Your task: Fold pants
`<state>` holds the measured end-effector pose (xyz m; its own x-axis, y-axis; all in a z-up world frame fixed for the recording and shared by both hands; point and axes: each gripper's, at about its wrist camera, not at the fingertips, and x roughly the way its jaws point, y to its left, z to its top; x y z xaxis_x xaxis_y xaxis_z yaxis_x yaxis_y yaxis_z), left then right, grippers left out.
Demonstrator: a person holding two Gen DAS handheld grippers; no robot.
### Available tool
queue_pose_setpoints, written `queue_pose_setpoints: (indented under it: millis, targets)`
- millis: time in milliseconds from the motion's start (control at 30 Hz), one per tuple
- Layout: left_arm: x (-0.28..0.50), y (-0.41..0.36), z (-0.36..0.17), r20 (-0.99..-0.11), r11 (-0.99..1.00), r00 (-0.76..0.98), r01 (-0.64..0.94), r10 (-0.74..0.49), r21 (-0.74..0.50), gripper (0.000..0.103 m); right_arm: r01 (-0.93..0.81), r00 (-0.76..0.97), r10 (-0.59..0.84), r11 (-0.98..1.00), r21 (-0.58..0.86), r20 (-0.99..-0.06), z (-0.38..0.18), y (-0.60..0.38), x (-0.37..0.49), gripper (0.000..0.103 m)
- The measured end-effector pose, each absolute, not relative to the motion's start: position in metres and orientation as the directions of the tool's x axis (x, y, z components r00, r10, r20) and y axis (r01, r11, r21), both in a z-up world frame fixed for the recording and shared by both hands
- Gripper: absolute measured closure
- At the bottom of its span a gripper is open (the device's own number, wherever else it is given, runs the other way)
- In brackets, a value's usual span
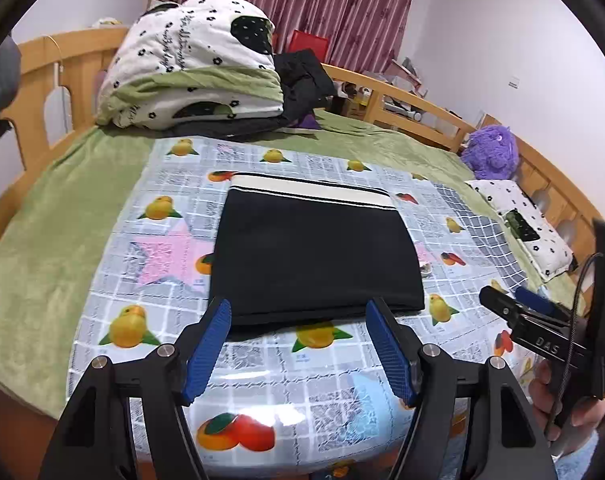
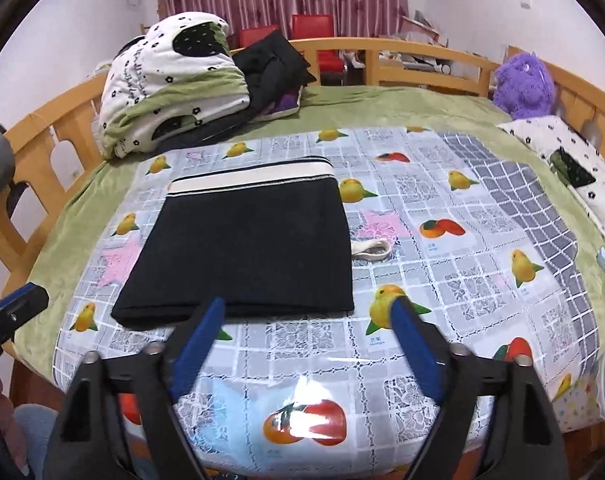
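Observation:
The black pants (image 1: 316, 258) lie folded into a flat rectangle on the fruit-print plastic mat (image 1: 262, 368), with the white striped waistband at the far edge. They also show in the right wrist view (image 2: 246, 248). My left gripper (image 1: 298, 312) is open and empty, held just in front of the near folded edge. My right gripper (image 2: 306, 312) is open and empty, near the pants' near right corner. The right gripper also shows at the right edge of the left wrist view (image 1: 518, 300).
A white drawstring loop (image 2: 370, 250) lies on the mat right of the pants. A folded quilt (image 1: 194, 64) and dark clothes (image 1: 302, 76) sit at the bed's far end. A purple plush toy (image 2: 524, 84) and a pillow (image 2: 582, 172) lie at the right. Wooden rails (image 1: 402, 96) ring the bed.

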<state>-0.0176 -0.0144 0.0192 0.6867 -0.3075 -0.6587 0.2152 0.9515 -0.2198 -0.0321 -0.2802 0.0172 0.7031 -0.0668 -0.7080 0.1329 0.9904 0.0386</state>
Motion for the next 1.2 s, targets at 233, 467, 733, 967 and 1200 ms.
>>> queue_pose_setpoints:
  millis: [233, 467, 733, 967, 1200]
  targets:
    - [-0.031, -0.023, 0.024, -0.654, 0.963, 0.709, 0.227, -0.264, -0.143, 0.035, 0.066, 0.706, -0.042, 0.998, 0.007, -0.707, 0.024, -0.255, -0.052, 0.006]
    - [-0.034, -0.023, 0.026, -0.651, 0.968, 0.717, 0.217, -0.247, -0.129, 0.033, 0.083, 0.698, -0.023, 0.995, 0.050, -0.716, 0.027, -0.258, -0.054, 0.006]
    - [-0.036, -0.027, 0.025, -0.656, 0.966, 0.712, 0.227, -0.251, -0.123, 0.031, 0.091, 0.693, -0.026, 0.994, 0.053, -0.720, 0.026, -0.260, -0.053, 0.006]
    - [-0.039, -0.026, 0.029, -0.648, 0.969, 0.724, 0.224, -0.235, -0.101, 0.022, 0.097, 0.702, -0.068, 0.995, 0.001, -0.709, 0.027, -0.254, -0.053, 0.006]
    - [-0.039, -0.024, 0.029, -0.649, 0.971, 0.726, 0.218, -0.227, -0.095, 0.022, 0.095, 0.708, -0.072, 0.995, -0.006, -0.703, 0.028, -0.251, -0.054, 0.006]
